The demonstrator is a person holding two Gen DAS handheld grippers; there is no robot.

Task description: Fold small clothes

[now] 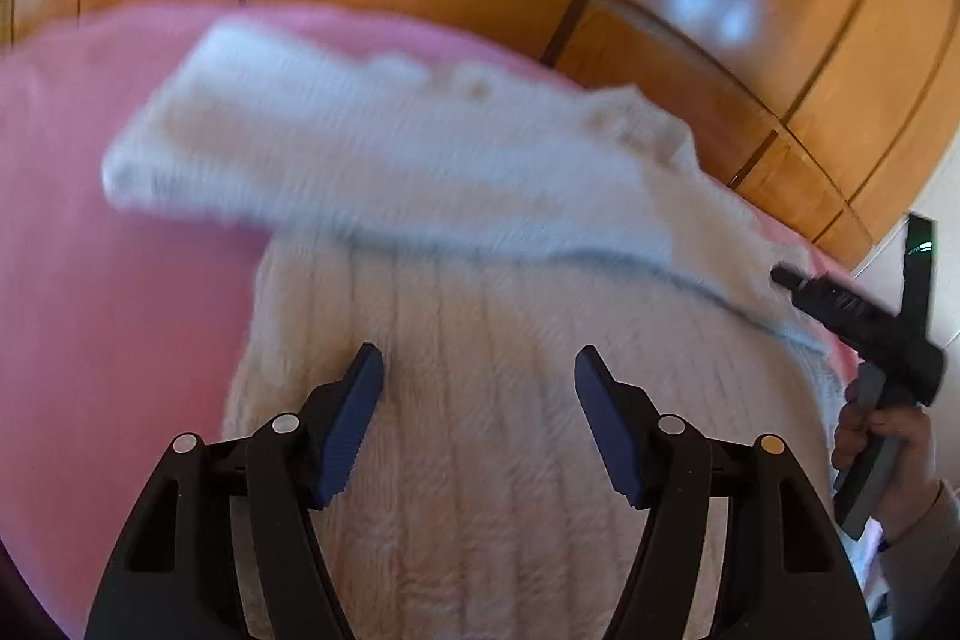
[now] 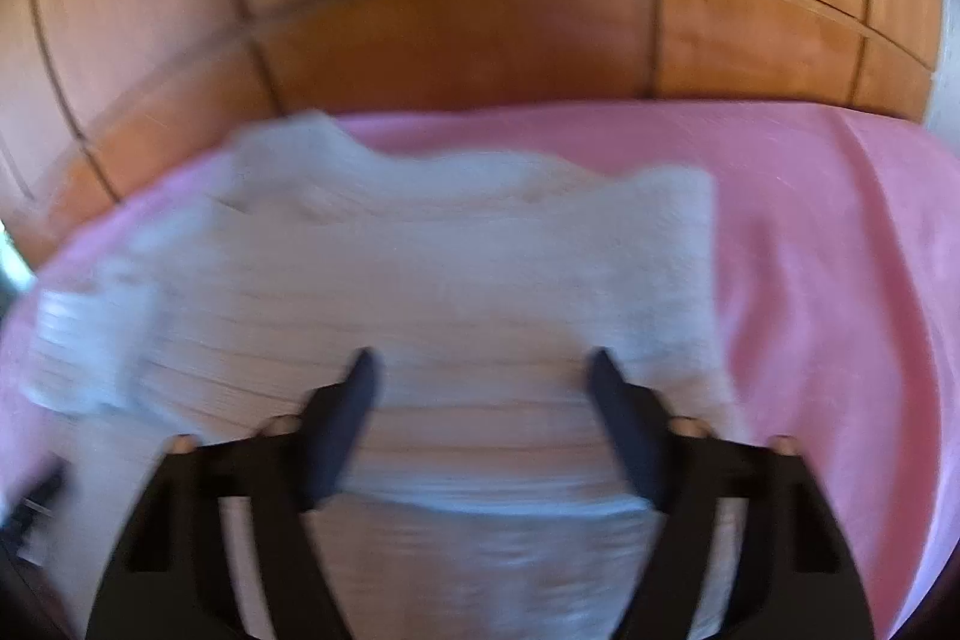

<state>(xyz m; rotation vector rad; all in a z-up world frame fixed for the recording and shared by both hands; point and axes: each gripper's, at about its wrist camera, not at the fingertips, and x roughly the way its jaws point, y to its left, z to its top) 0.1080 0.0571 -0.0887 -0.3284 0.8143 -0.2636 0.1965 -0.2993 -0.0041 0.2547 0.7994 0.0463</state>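
The left tongs (image 1: 479,376) sit nearest, wide apart, with blue ridged pads (image 1: 351,424) and nothing between them. They hang just over the sweater (image 1: 480,400). The right tongs (image 2: 483,376) are half apart over the same sweater (image 2: 420,292), and they hold nothing that I can see.

The sweater lies on the pink cover (image 1: 108,280). One sleeve (image 1: 360,148) is folded across the top, from 9 o'clock to 3 o'clock. In the left view, the right tongs' tip (image 1: 786,277) touches the sweater's edge at 3 o'clock.

The sleeve could slide back open, because nothing pins it down. A pad could also snag the loose knit and drag the fold crooked. The soft cover could bunch up too.

The sweater is cream, fuzzy, with long ribs. The cover is smooth. Behind is shiny brown wood (image 1: 660,40) in panels.
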